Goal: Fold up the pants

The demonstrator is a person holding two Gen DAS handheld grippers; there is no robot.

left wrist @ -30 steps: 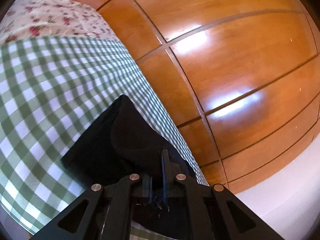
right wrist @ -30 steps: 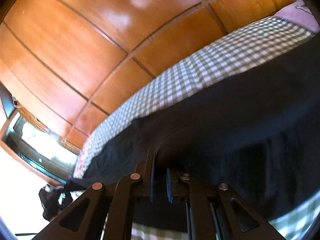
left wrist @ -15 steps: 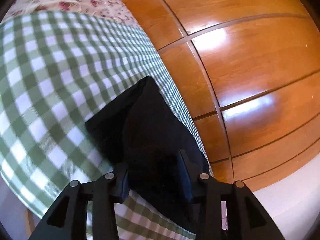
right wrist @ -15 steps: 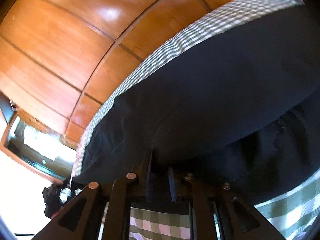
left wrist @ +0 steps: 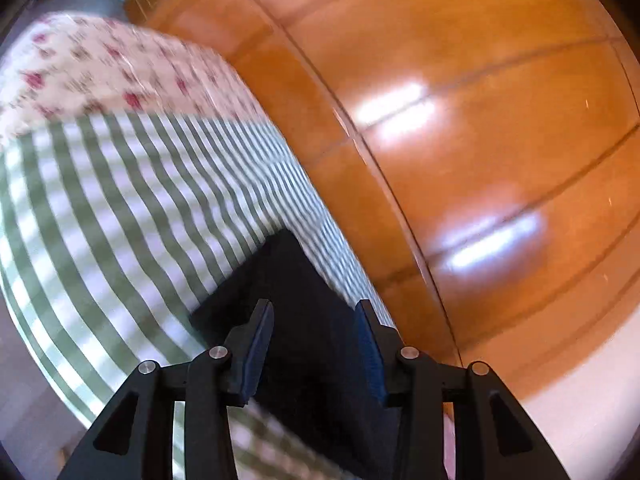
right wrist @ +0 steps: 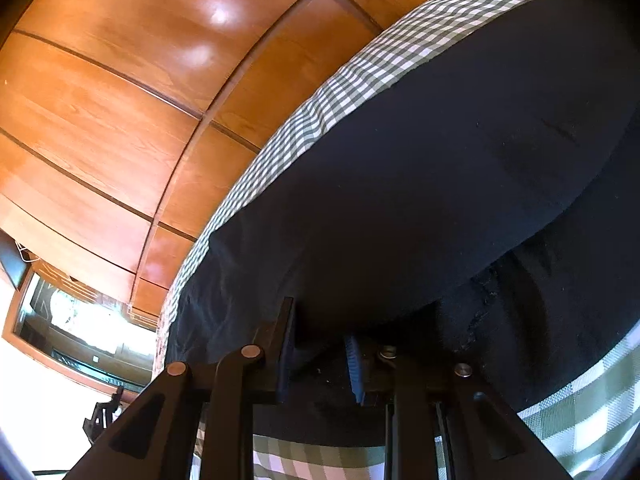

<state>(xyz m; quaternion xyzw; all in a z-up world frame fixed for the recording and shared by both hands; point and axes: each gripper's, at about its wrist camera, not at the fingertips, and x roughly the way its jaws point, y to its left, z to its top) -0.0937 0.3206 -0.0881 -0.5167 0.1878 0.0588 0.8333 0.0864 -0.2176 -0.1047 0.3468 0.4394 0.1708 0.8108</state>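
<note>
Fabric: black pants (right wrist: 420, 184) lie flat on a green-checked cloth (left wrist: 100, 200), floral cloth (left wrist: 100, 60) beyond.
Left tool (left wrist: 316, 340): jaws wide apart, holding nothing — a pants corner lies between them toward 12 o'clock.
Right tool (right wrist: 320, 354): jaws partly parted; a fold edge sits in the gap, grip uncertain.
Long axis: runs 8 to 2 o'clock from the right tool — the nearer one.
Writing: none readable.

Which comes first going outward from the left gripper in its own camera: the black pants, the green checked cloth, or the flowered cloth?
From the left gripper:
1. Black pants, right between and beneath the open fingers.
2. Green checked cloth, spreading out to the left and ahead.
3. Flowered cloth, at the far upper left, beyond the checks.
</note>
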